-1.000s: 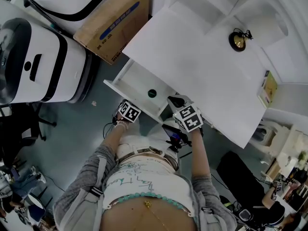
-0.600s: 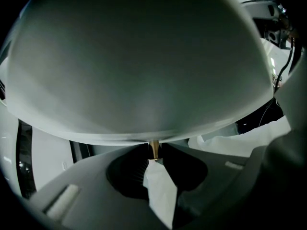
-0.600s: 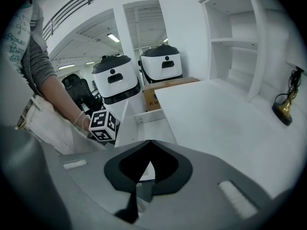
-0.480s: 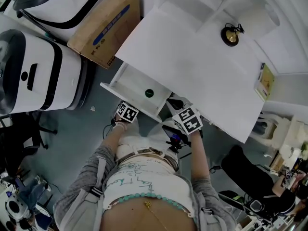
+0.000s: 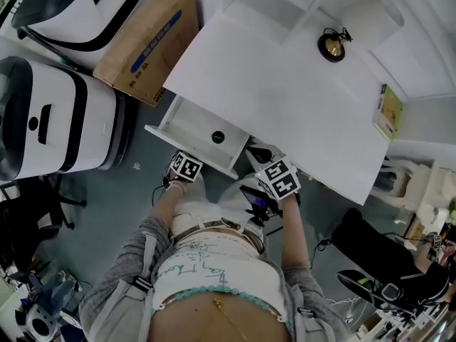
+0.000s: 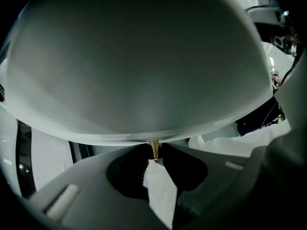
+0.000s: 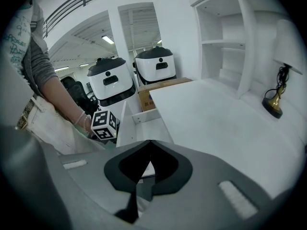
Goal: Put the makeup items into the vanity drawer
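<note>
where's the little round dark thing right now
In the head view the round dark thing lies inside the open drawer, in its right half, just below the near edge of the white vanity top.

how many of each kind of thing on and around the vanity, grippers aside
white machines: 2
cardboard box: 1
lamp: 1
book: 1
round green item in the drawer: 1
drawer knob: 1
total: 7
</note>
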The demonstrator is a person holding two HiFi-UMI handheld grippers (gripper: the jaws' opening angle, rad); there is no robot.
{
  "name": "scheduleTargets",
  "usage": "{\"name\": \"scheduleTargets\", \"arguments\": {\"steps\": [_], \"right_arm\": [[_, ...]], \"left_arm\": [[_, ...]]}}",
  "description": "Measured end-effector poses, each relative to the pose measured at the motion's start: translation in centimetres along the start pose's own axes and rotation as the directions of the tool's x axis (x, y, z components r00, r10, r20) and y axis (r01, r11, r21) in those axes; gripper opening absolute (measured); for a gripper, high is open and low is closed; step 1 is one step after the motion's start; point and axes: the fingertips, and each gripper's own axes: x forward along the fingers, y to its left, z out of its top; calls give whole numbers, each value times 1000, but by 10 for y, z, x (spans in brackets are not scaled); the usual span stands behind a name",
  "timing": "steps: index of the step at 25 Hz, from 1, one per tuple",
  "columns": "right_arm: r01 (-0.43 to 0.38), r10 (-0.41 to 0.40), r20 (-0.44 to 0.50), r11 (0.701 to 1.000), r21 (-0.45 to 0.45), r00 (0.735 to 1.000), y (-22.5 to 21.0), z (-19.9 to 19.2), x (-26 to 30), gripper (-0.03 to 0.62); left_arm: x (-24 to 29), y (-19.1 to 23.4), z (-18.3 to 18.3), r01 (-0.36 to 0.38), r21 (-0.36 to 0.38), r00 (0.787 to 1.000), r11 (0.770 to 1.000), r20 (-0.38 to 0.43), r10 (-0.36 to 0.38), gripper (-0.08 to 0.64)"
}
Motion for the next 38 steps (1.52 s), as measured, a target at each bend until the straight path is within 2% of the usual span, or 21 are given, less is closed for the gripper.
{"name": "scheduleTargets", "arguments": {"steps": [21, 38], "right_arm": [[47, -48, 1, 997, 67, 999, -10, -15, -12, 29], [86, -86, -3, 990, 108, 996, -25, -24, -22, 29]], "left_arm": [[6, 4, 16, 8, 18, 1000, 1000, 2, -8, 95], [12, 8, 44, 14, 35, 1000, 999, 5, -15, 95]]}}
